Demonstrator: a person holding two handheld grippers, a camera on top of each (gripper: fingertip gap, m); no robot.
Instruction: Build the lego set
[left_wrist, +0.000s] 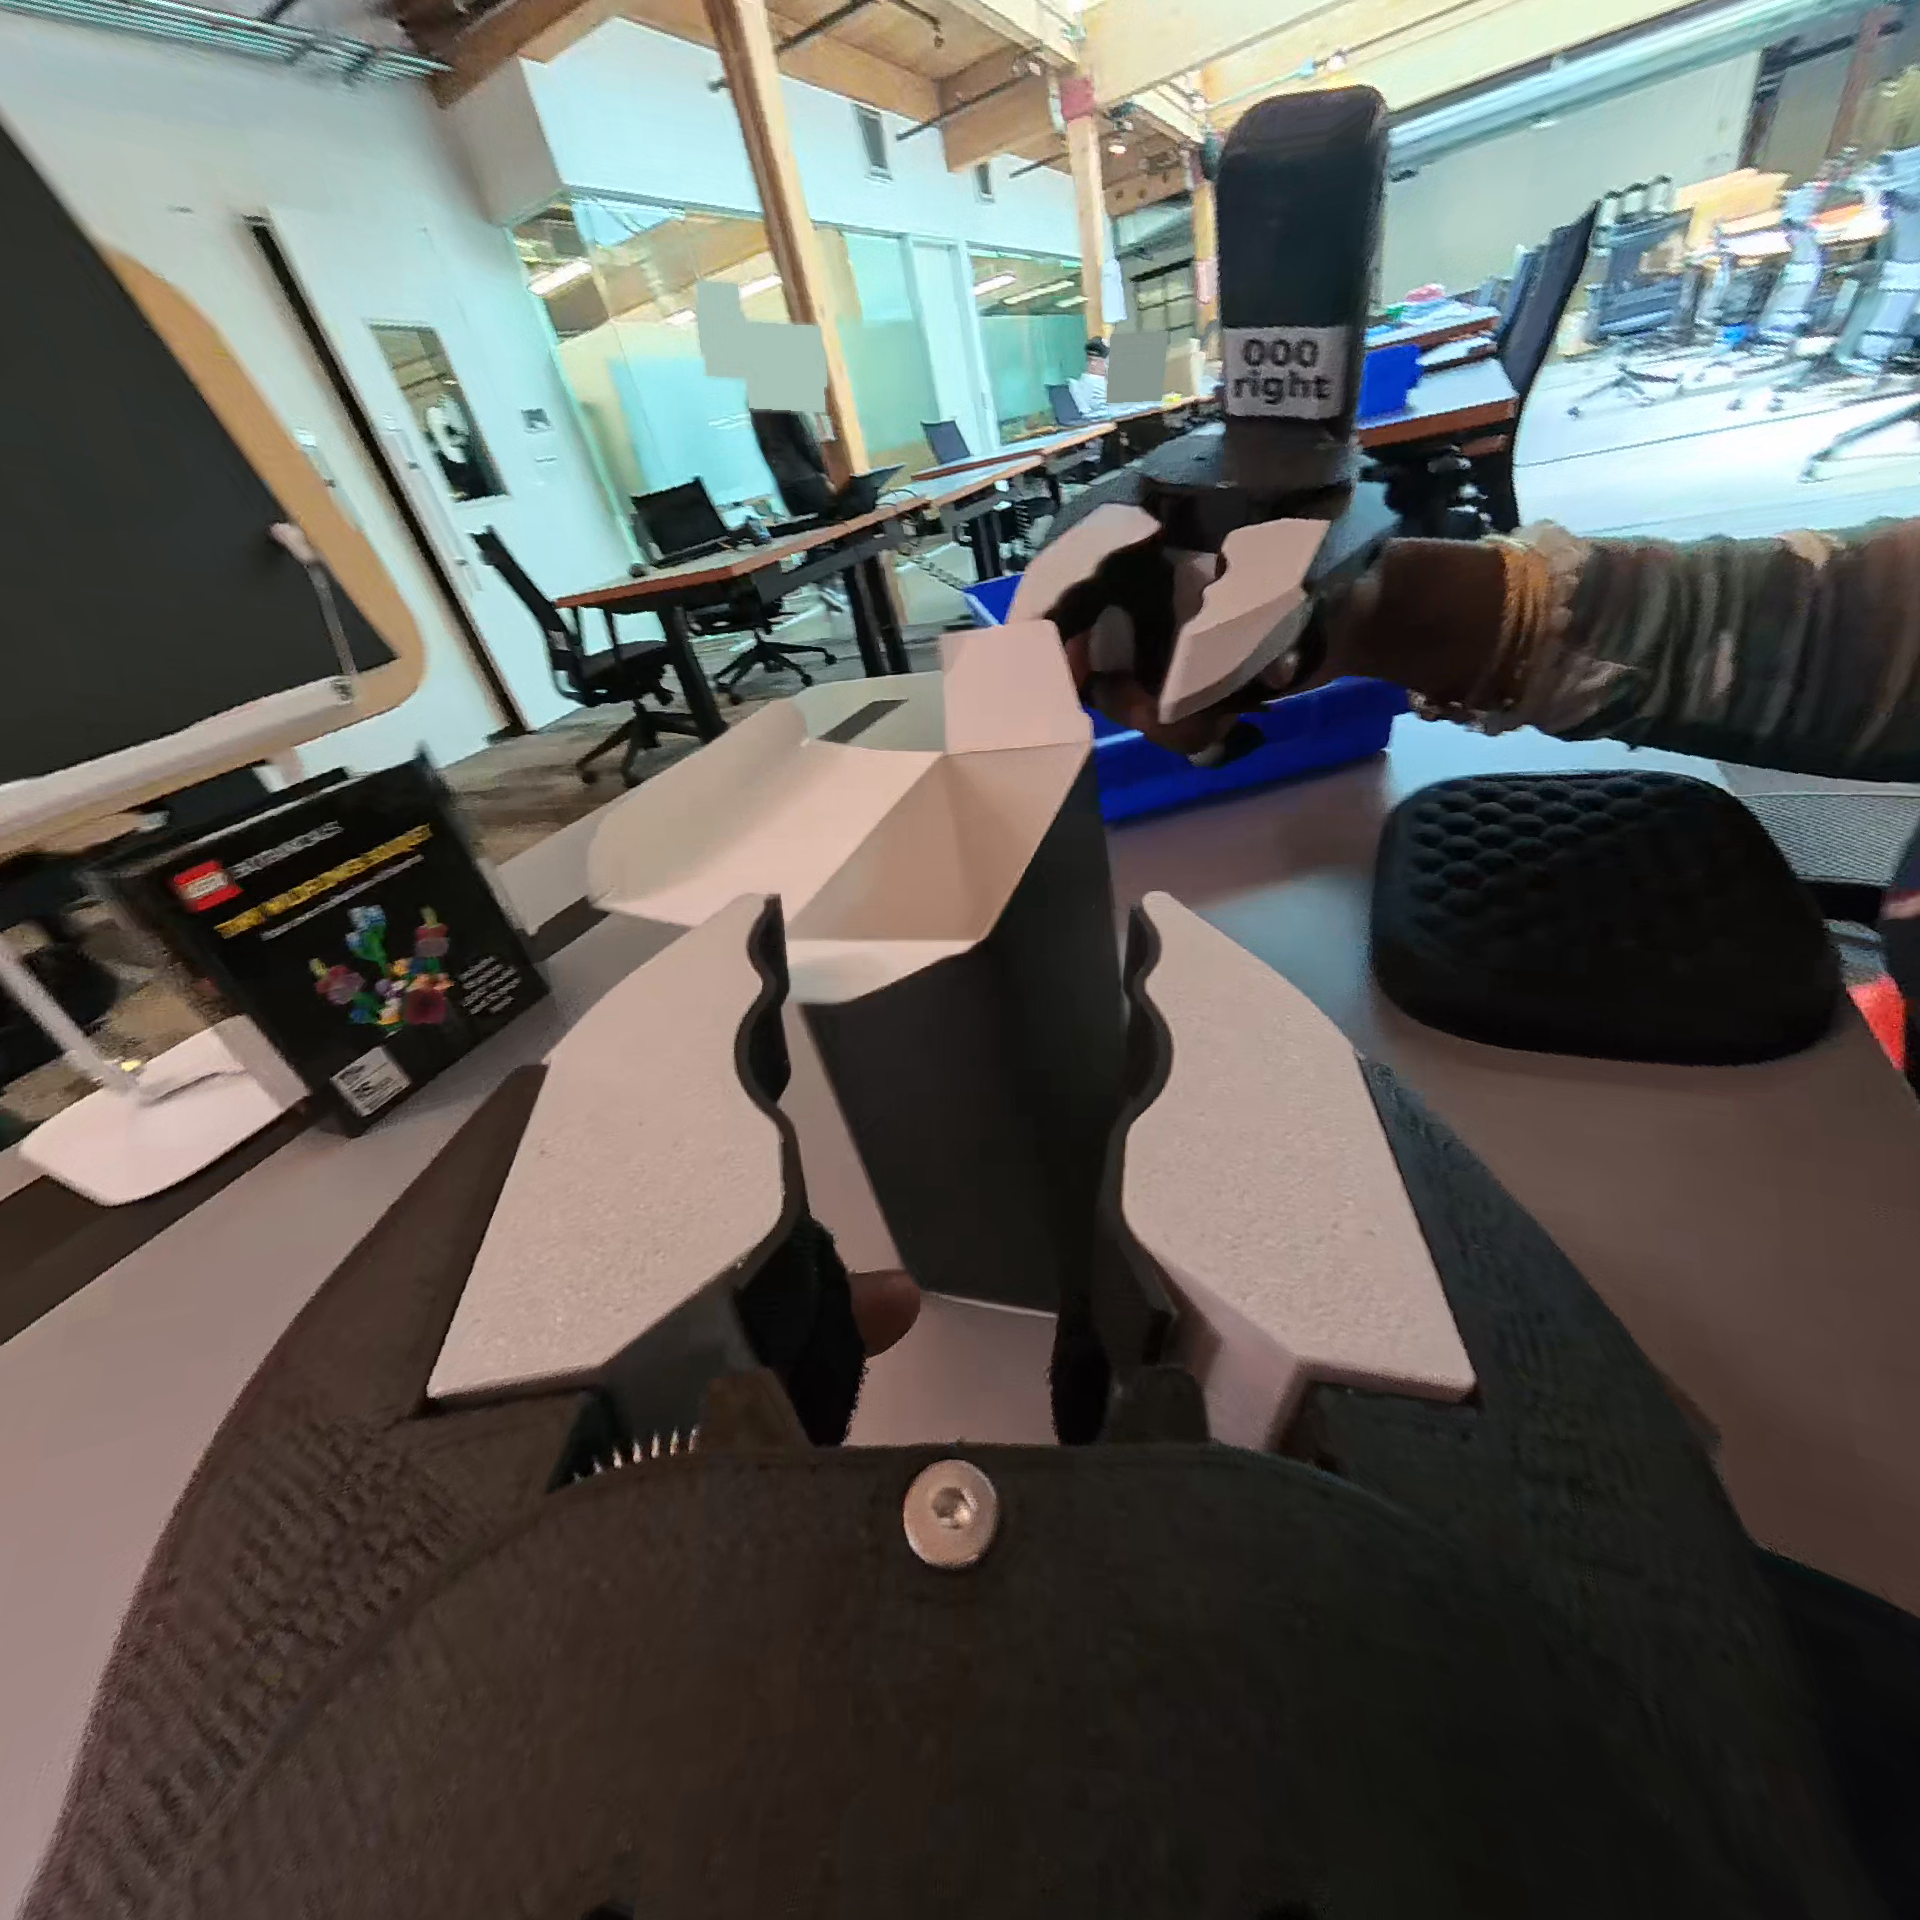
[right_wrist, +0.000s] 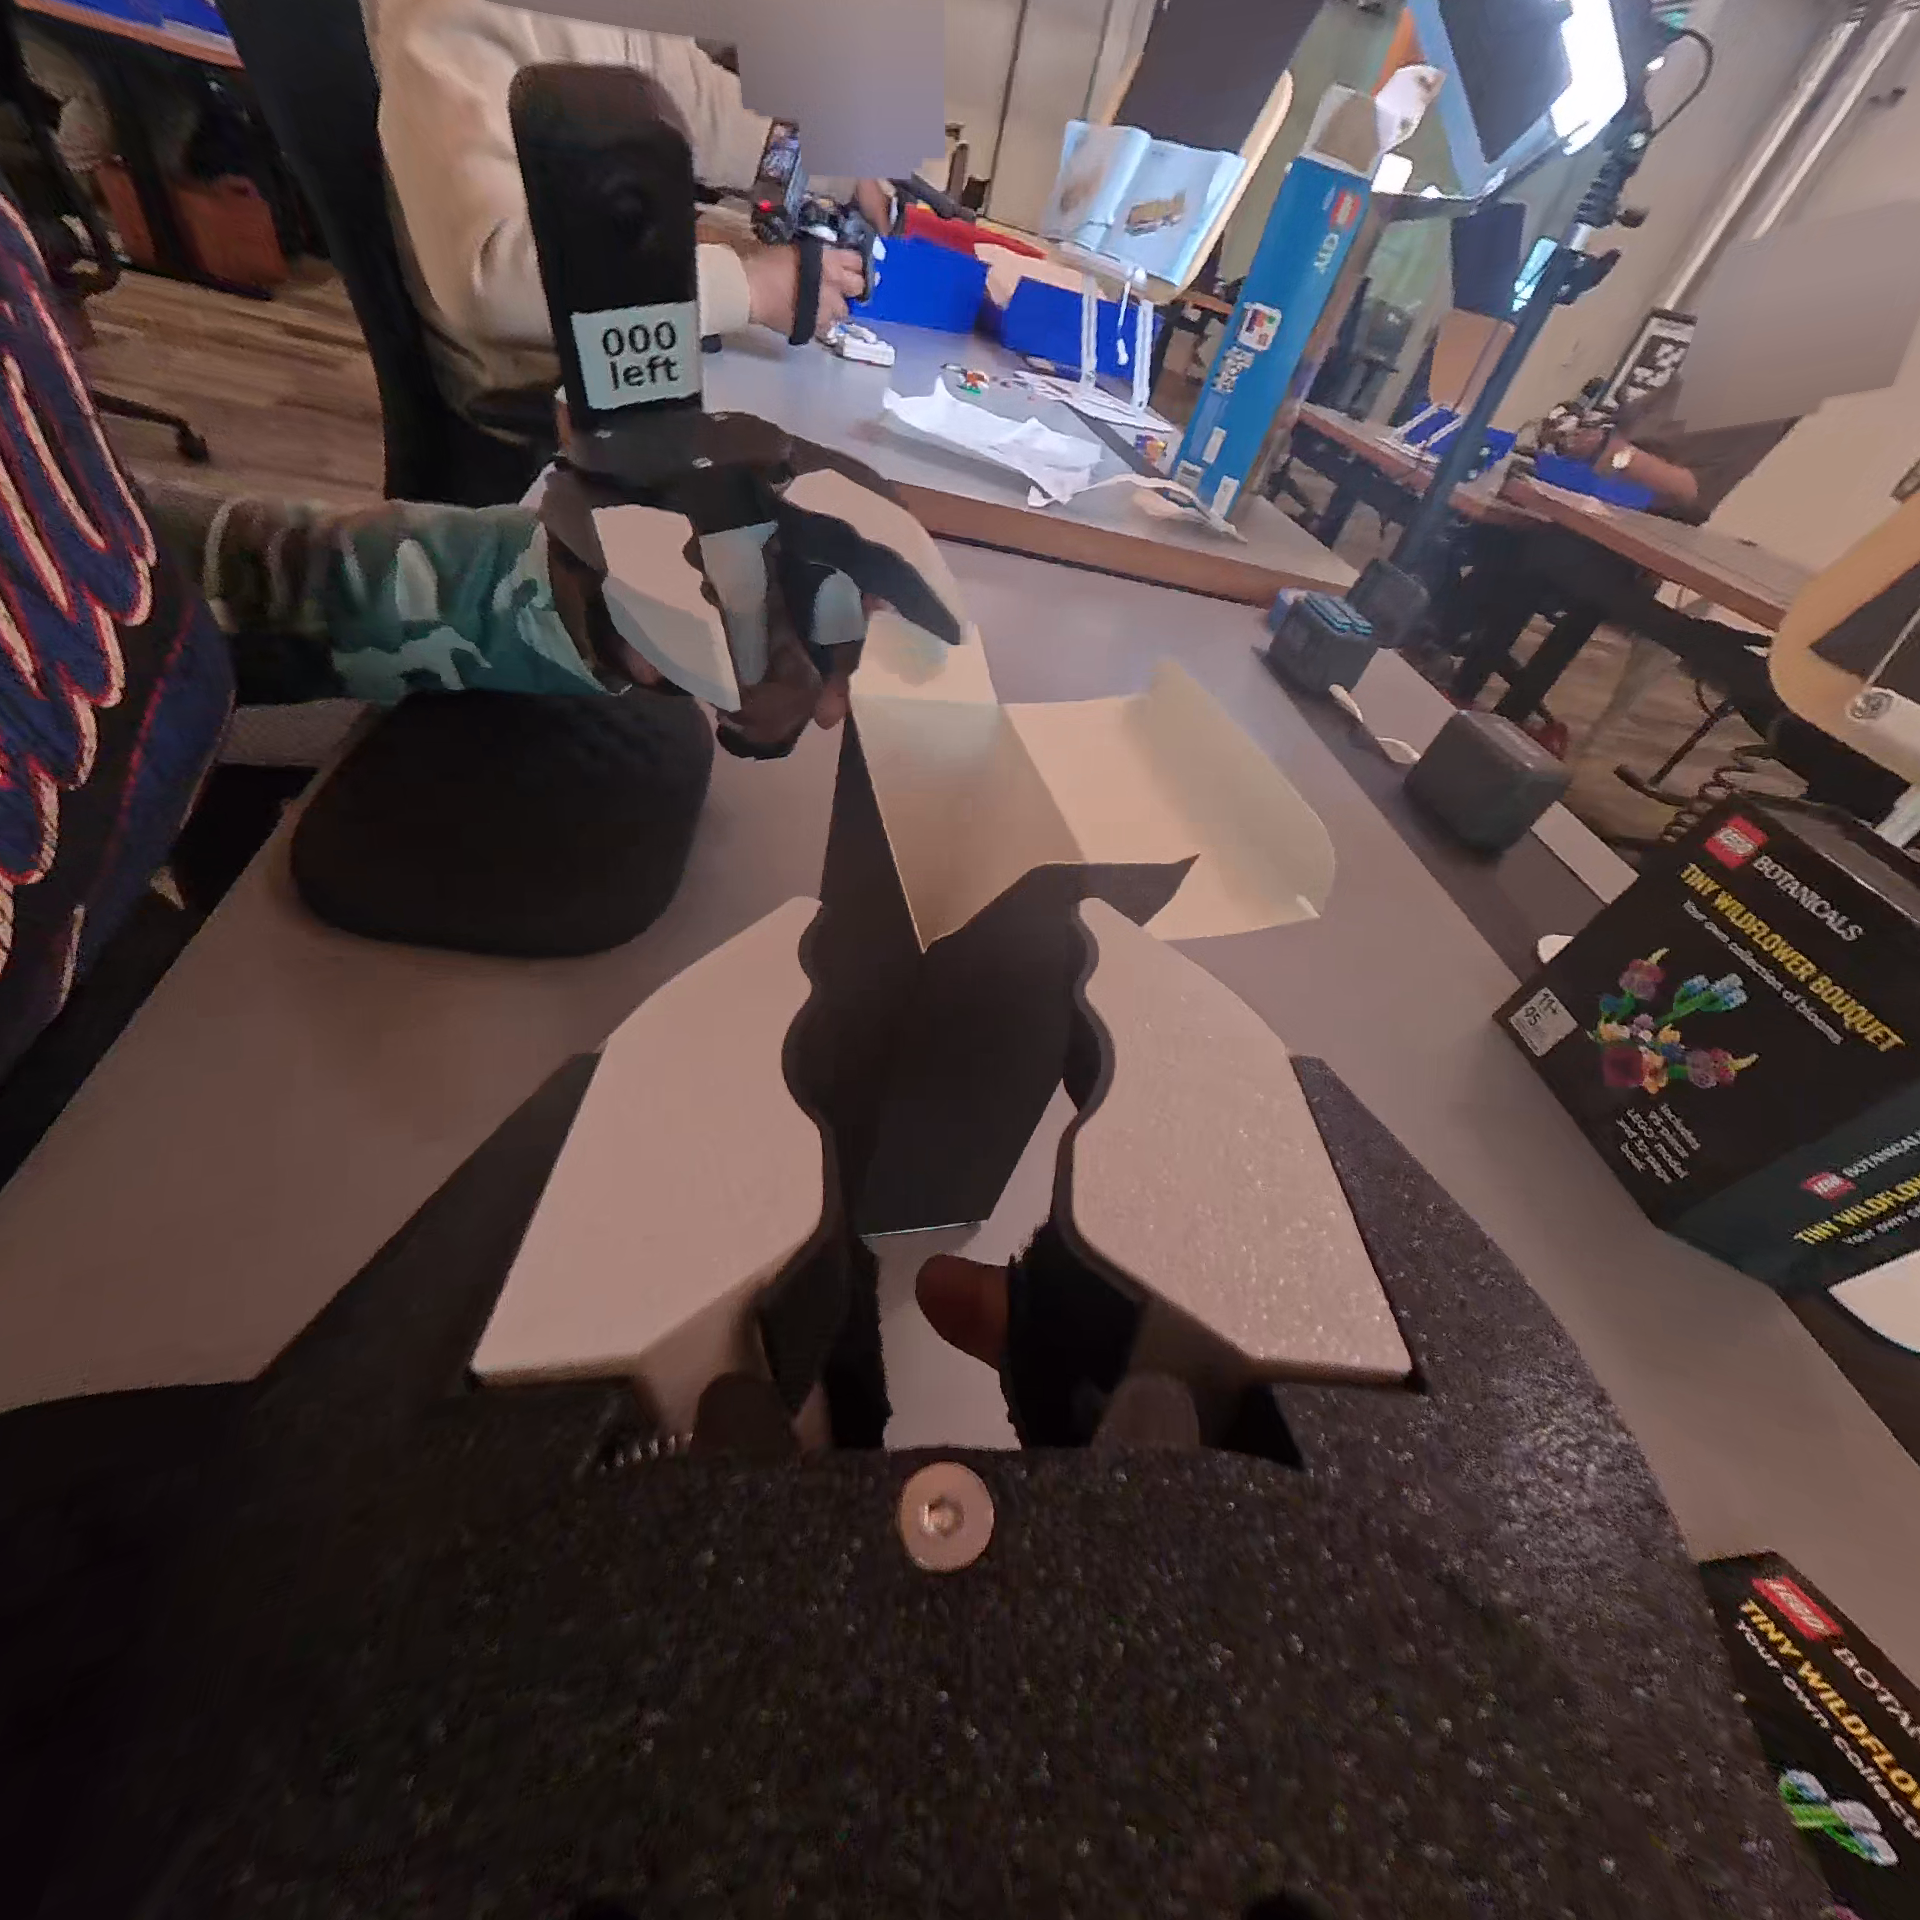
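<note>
Big open office here: rows of desks, black swivel chairs (left_wrist: 623, 665), glass-walled rooms and timber posts behind, and a person (right_wrist: 488, 208) seated at the next desk in the right wrist view. Up front, a pale grey surface (left_wrist: 1558, 1247) carries the lot.

On it, the black lego box (left_wrist: 966, 1060) stands upright, long axis vertical, open end up, white flaps (left_wrist: 748, 821) splayed away toward the far edge. It sits in the middle of the surface, between the two claws.

To the right of the box in the left wrist view lies a black mesh cushion (left_wrist: 1600, 914), just beside it; the same cushion (right_wrist: 499, 821) shows at the left in the right wrist view. A blue bin (left_wrist: 1247, 748) sits behind the box. A second lego box (left_wrist: 364, 956), black with flowers printed on it, stands well off to the left near a white stand base (left_wrist: 156, 1132). In the right wrist view a tall blue box (right_wrist: 1278, 312) stands on the neighbouring desk.

The left claw (left_wrist: 951, 1039) straddles the box's lower body, fingers (left_wrist: 644, 1132) moderately apart and flanking the walls; I cannot tell whether they press. The right claw (right_wrist: 940, 1049) is narrower, the box's dark edge between its fingers (right_wrist: 1216, 1174); contact unclear. From the left wrist view, the right claw (left_wrist: 1174, 623) hovers by the top flap.
</note>
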